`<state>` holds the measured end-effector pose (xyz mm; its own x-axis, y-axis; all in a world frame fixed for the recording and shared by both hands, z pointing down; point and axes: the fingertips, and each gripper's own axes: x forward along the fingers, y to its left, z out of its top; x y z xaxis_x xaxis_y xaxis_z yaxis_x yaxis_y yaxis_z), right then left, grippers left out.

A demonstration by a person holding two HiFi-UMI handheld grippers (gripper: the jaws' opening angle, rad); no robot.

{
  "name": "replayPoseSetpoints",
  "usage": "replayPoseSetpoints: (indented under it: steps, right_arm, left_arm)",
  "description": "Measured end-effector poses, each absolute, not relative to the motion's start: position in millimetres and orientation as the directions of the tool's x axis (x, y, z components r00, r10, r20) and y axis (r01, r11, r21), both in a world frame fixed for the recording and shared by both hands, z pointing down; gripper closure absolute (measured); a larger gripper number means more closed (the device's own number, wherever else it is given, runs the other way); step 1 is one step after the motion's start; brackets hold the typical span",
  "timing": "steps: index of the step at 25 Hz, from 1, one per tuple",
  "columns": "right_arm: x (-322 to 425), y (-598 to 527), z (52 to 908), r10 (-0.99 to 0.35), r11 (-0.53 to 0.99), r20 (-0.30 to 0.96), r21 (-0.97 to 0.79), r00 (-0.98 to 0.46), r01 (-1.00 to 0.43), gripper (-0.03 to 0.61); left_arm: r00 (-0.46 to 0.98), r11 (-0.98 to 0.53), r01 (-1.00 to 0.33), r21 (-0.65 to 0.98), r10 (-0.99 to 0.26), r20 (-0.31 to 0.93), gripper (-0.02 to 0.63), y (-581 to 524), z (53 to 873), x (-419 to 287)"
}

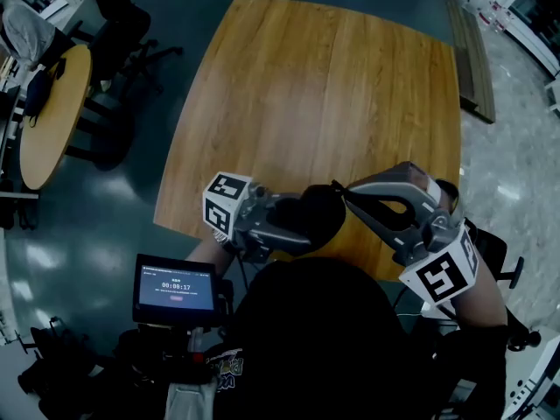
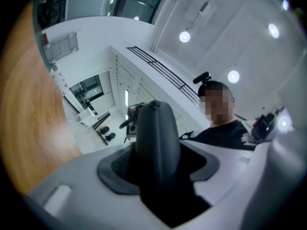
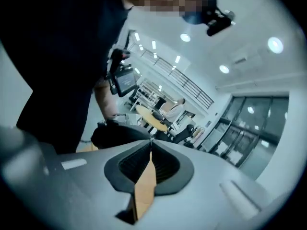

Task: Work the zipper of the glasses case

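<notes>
Glasses case (image 1: 313, 217): black and rounded, held up off the counter (image 1: 324, 86), above its near edge and close in front of the person.
Case surface: in the left gripper view a thin line runs up the length of the case (image 2: 156, 138). It is too faint for me to say more.
Left tool (image 1: 302, 227): clamped on the case, with the jaws standing wide and the case's body filling the gap between the pads. It reaches in over the counter's near edge from the left.
Right tool (image 3: 151, 143): jaws drawn together with the tips meeting, right at the case's end above the counter's near edge. I cannot tell whether they pinch any part of the case.
Marker cubes: the left cube (image 1: 226, 204) sits just inside the counter's near left edge. The right cube (image 1: 440, 274) hangs past its near right corner.
Counter: squarish, with warm wood grain and rounded corners.
Screen (image 1: 177, 289): small and lit, showing a timer, just off the counter's near left corner.
Round table (image 1: 52, 112): wooden, well to the left of the counter, with dark chairs beside it.
Floor (image 1: 96, 234): dark and glossy around the counter's left side.
</notes>
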<state>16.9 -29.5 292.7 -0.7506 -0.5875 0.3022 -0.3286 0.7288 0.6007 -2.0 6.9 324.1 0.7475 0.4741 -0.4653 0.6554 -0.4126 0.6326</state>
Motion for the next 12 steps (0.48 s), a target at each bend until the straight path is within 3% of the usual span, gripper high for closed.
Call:
replayPoseSetpoints:
  steps: [5, 12]
  right_arm:
    - [27.5, -26.1, 288.8, -0.524, 0.832, 0.196, 0.326, -0.829, -0.449, 0.571]
    - [26.2, -19.8, 285.1, -0.418, 0.886, 0.28, 0.335, -0.864, -0.32, 0.518]
  left_arm:
    - [0.77, -0.52, 0.621, 0.586, 0.546, -0.331, 0.36, 14.7, 315.5, -2.0]
    - [0.761, -0.532, 0.598, 0.599, 0.611, -0.216, 0.36, 18.5, 323.8, -9.6]
